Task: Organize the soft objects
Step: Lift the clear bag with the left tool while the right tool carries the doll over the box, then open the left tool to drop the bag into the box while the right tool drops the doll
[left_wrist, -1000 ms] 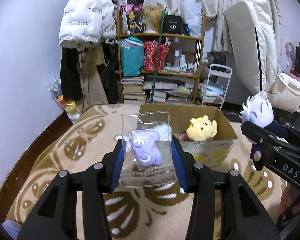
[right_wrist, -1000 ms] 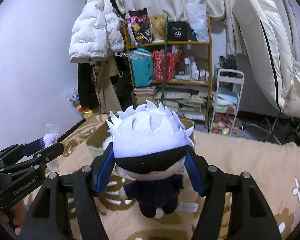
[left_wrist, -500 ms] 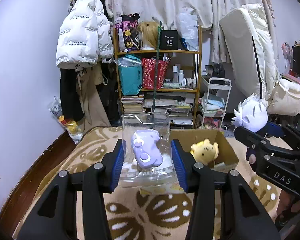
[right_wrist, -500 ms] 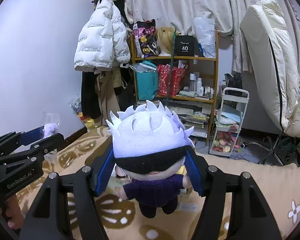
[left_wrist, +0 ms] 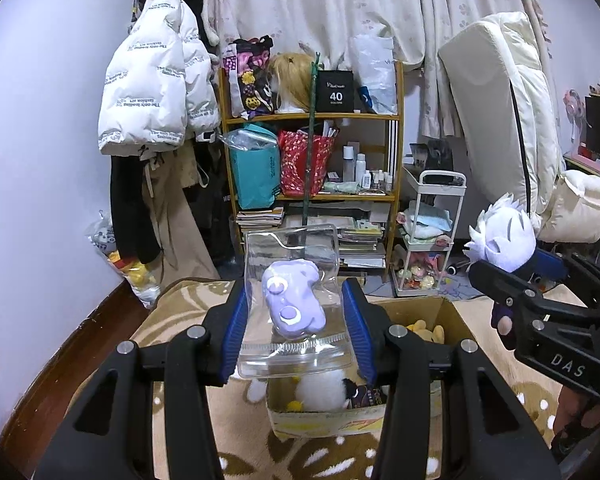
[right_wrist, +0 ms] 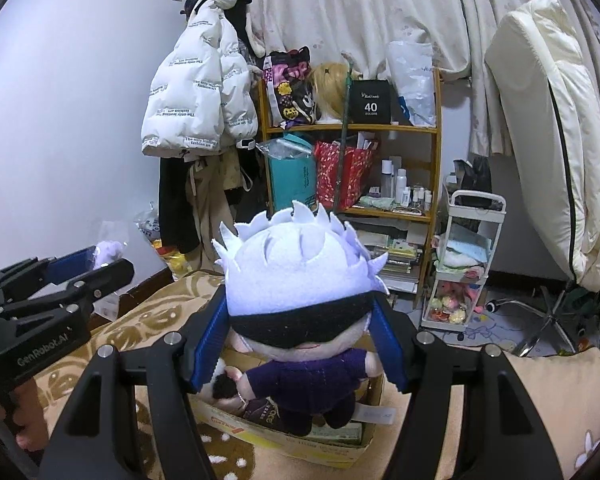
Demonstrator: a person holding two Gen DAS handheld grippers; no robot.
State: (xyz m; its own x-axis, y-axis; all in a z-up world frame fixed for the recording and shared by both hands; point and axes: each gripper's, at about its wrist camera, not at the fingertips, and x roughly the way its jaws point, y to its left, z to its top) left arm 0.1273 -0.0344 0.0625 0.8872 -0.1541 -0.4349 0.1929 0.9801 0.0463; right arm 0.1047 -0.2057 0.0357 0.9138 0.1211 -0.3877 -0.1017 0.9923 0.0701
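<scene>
My left gripper [left_wrist: 296, 332] is shut on a clear plastic pouch [left_wrist: 290, 344] that holds a small purple plush [left_wrist: 292, 300]; it hangs above the near left part of an open cardboard box [left_wrist: 448, 312]. The box holds a yellow plush [left_wrist: 424, 328] and a white fluffy plush [left_wrist: 320, 392]. My right gripper [right_wrist: 298, 344] is shut on a white-haired doll in a dark purple suit [right_wrist: 300, 304], held over the same box [right_wrist: 340, 452]. The doll also shows in the left wrist view [left_wrist: 500, 240], to the right of the box.
The box stands on a beige patterned rug [left_wrist: 172, 312]. Behind it are a wooden shelf full of bags and books [left_wrist: 312, 184], a white trolley [left_wrist: 428, 232], hanging coats [left_wrist: 152, 92] and a folded mattress [left_wrist: 512, 120] on the right.
Both grippers have moved forward with their toys and now hang over the box, which sits lower and closer in both views. Both grips are unchanged.
</scene>
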